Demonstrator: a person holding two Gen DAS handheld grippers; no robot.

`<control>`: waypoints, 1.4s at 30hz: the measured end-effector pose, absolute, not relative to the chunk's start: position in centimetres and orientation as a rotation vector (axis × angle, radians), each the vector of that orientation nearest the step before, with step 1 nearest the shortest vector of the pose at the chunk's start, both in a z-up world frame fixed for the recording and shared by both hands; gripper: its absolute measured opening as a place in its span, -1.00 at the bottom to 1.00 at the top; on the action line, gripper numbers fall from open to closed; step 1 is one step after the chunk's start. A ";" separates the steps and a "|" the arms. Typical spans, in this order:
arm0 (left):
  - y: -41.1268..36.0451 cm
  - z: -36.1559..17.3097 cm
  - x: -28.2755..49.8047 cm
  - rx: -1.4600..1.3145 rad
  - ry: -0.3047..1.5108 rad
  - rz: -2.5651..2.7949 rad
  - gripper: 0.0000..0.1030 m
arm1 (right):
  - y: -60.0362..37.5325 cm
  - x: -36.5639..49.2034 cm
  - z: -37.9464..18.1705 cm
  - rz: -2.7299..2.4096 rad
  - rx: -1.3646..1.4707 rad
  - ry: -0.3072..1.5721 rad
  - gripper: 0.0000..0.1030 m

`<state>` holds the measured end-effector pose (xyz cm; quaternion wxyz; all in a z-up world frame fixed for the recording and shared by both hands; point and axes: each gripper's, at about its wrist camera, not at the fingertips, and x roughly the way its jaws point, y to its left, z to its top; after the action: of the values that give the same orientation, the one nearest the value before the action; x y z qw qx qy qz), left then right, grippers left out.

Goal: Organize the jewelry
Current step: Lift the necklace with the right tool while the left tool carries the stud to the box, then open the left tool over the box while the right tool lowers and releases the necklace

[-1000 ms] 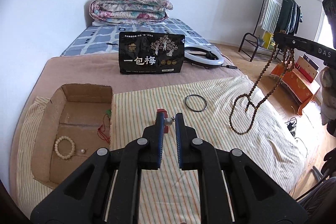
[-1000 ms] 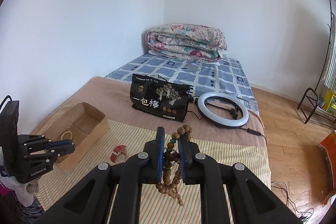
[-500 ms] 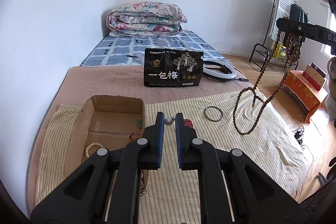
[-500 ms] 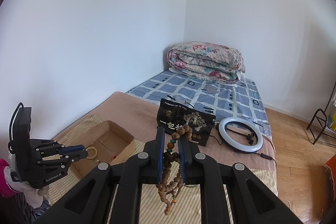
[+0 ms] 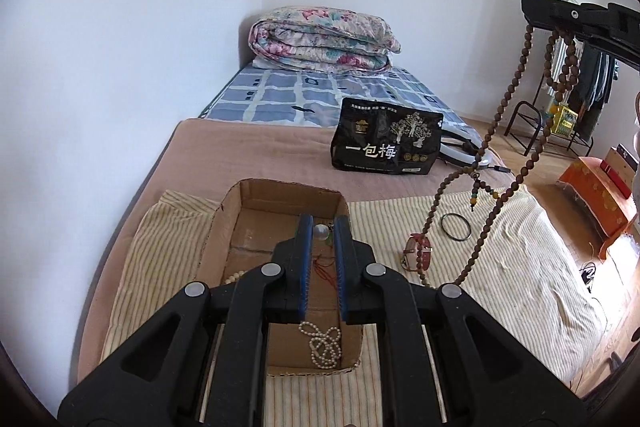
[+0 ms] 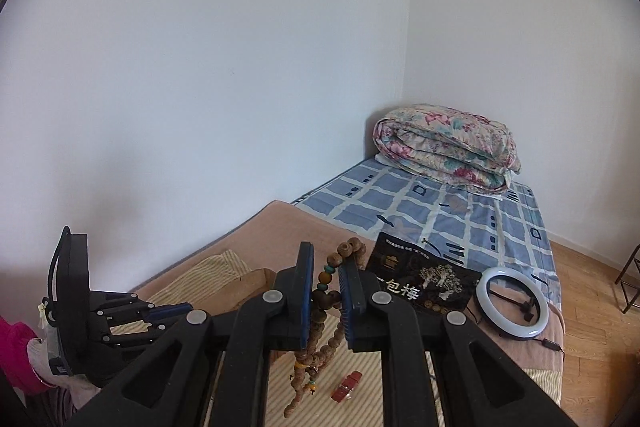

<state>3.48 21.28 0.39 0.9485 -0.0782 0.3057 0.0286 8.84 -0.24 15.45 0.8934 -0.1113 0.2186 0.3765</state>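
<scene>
The left tongs (image 5: 320,229) have swung from the striped cloth to above the cardboard box (image 5: 224,227), so a drop looks next. They are nearly closed, pinching a pearl (image 5: 320,231) whose strand (image 5: 324,345) trails into the box. At two o'clock, the right tongs (image 6: 325,281) pinch the wooden bead necklace (image 6: 320,319), dangling clear of the bed.

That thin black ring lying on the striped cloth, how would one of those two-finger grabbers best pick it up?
The black ring lies flat on the striped cloth, apart from the red watch beside it. Probably best from straight above: one finger inside the hoop, one outside, pinching the thin band across its width. Its near or right arc looks freest; the hanging brown bead strand crowds the watch side.
</scene>
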 end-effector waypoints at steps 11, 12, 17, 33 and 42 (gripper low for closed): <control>24.5 -1.6 3.8 -0.194 0.654 0.107 -0.83 | 6.1 9.4 14.4 0.852 -0.249 0.462 -0.80; 24.7 -1.8 3.9 -0.197 0.658 0.108 -0.83 | 6.6 9.5 14.3 0.856 -0.252 0.462 -0.80; 25.3 -2.9 4.2 -0.201 0.679 0.113 -0.83 | 8.3 10.3 13.4 0.870 -0.253 0.476 -0.80; 25.9 -7.1 5.6 -0.197 0.783 0.118 -0.83 | 12.1 13.7 5.2 0.887 -0.250 0.636 -0.80; 25.8 -9.1 6.3 -0.189 0.851 0.124 -0.83 | 12.5 16.3 -0.7 0.868 -0.193 0.783 -0.79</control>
<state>6.30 25.85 -9.09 0.9046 -0.0913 0.4120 0.0598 16.29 12.50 -0.67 0.8295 -0.0908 0.3691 0.4092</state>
